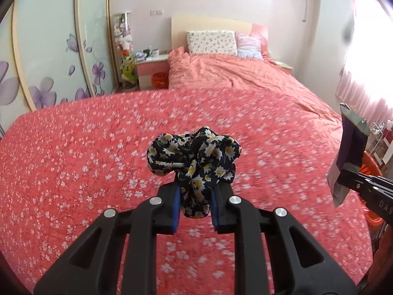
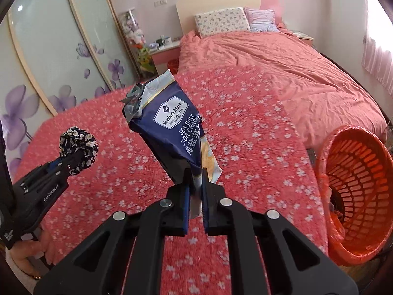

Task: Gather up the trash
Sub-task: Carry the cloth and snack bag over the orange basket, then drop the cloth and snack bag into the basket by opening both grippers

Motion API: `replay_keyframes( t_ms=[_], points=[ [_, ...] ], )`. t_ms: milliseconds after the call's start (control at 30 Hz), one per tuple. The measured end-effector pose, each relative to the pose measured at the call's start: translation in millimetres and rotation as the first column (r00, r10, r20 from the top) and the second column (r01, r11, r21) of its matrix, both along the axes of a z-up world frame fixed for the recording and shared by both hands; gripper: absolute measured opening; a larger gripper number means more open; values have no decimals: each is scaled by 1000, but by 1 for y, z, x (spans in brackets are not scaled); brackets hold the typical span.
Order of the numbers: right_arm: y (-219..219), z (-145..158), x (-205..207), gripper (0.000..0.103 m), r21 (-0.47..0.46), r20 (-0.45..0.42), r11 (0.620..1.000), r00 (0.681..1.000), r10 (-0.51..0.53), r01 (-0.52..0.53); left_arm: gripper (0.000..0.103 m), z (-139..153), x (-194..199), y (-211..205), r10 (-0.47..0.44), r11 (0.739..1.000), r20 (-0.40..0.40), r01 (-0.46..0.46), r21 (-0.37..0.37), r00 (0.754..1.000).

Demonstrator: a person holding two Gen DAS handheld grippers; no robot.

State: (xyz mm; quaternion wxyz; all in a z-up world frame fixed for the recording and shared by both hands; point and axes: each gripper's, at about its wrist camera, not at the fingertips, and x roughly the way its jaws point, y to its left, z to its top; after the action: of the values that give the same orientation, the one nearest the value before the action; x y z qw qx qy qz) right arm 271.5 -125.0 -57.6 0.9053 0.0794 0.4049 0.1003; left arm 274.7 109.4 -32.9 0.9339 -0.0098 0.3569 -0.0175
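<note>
Glossy foil cracker bag (image 2: 172, 125), soft cloth scrunchie (image 1: 194, 154), perforated plastic basket (image 2: 356, 179)

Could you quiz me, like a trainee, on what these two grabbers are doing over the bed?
1. True or false: the left gripper is shut on the dark daisy-print fabric scrunchie.
2. What does the right gripper hold? A) a glass bottle B) the navy blue foil cracker bag C) a pillow
3. Fill in: in the right wrist view, the orange plastic mesh basket sits beside the bed with the pink flowered bedspread, on the ___ side of the picture.

Key: 1 true; 2 B; 3 right.
</note>
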Motion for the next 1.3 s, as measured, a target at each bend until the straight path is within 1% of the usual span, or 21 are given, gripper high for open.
replay_keyframes(
  t_ms=[200,400,533,700,833,967,1133,1300],
  points=[
    [-25,20,-18,8,49,44,998,998,-36,34,20,34,-21,-28,-60,998,68,60,3,996],
    [-51,36,-38,8,60,100,995,992,-80,74,20,61,-39,-65,-132,991,112,133,-4,985],
    [-75,42,-55,8,60,138,991,982,-127,119,20,75,-48,-97,-192,981,136,194,-2,972],
    [-106,44,-67,8,64,157,981,969,-190,183,20,86,-56,-139,-270,961,159,275,-11,950],
    [-139,42,-75,8,68,162,966,952,-259,251,20,90,-61,-176,-336,939,169,344,-17,927],
    [-168,39,-79,8,76,155,948,935,-318,309,20,85,-61,-210,-394,915,167,403,-25,904],
    [-205,28,-80,8,84,133,924,915,-382,374,20,71,-55,-252,-460,882,145,470,-42,876],
    [-240,9,-75,8,105,97,900,897,-432,423,21,52,-42,-297,-522,847,109,529,-51,846]
  ],
)
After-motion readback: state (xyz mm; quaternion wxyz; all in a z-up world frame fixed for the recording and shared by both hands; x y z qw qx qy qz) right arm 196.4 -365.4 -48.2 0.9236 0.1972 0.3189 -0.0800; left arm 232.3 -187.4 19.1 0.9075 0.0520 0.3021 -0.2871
